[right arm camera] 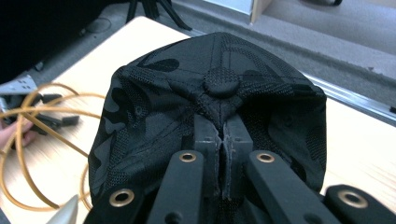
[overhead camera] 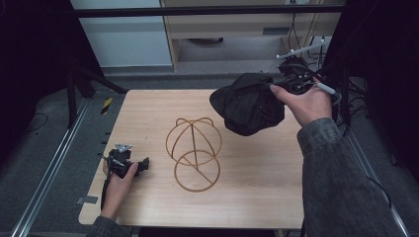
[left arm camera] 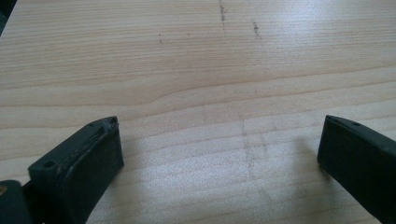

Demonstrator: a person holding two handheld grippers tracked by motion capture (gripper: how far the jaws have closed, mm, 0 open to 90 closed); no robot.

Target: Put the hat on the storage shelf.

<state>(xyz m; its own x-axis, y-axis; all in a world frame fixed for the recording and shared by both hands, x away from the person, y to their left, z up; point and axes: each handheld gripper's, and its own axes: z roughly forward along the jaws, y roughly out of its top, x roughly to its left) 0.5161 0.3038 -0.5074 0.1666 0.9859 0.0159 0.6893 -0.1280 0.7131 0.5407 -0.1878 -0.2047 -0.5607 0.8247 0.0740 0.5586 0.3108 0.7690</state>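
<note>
The left tongs (overhead camera: 144, 164) rest low at the near left of the pale wooden tabletop (overhead camera: 148, 113), held in the person's left hand (overhead camera: 117, 185). In the left gripper view the two black jaws stand wide apart over bare wood grain, with nothing between them. This position reads as a parked, idle posture that keeps the left side out of the working path.

Just beyond, at the tabletop centre, stands the golden wire-frame hat stand (overhead camera: 193, 152): a round base ring lying flat on the wood, with curved hoops rising from it to form an open dome. The frame carries nothing; its hoops are bare. It functions as the receiving form, and its empty state indicates that the placing step is not yet done.

Farther off, above the far right of the tabletop, the right tongs (overhead camera: 284, 85) hold the black patterned fabric cap (overhead camera: 249, 104) clear of the surface, to the right of the stand and apart from it. In the right gripper view the jaws are pressed together on a fold of cloth (right arm camera: 223, 154) just below the cap's crown button (right arm camera: 221, 82). Gripping near the crown lets the body hang open downward, which should suit lowering it over the dome. The cap's interior cannot be seen.
</note>
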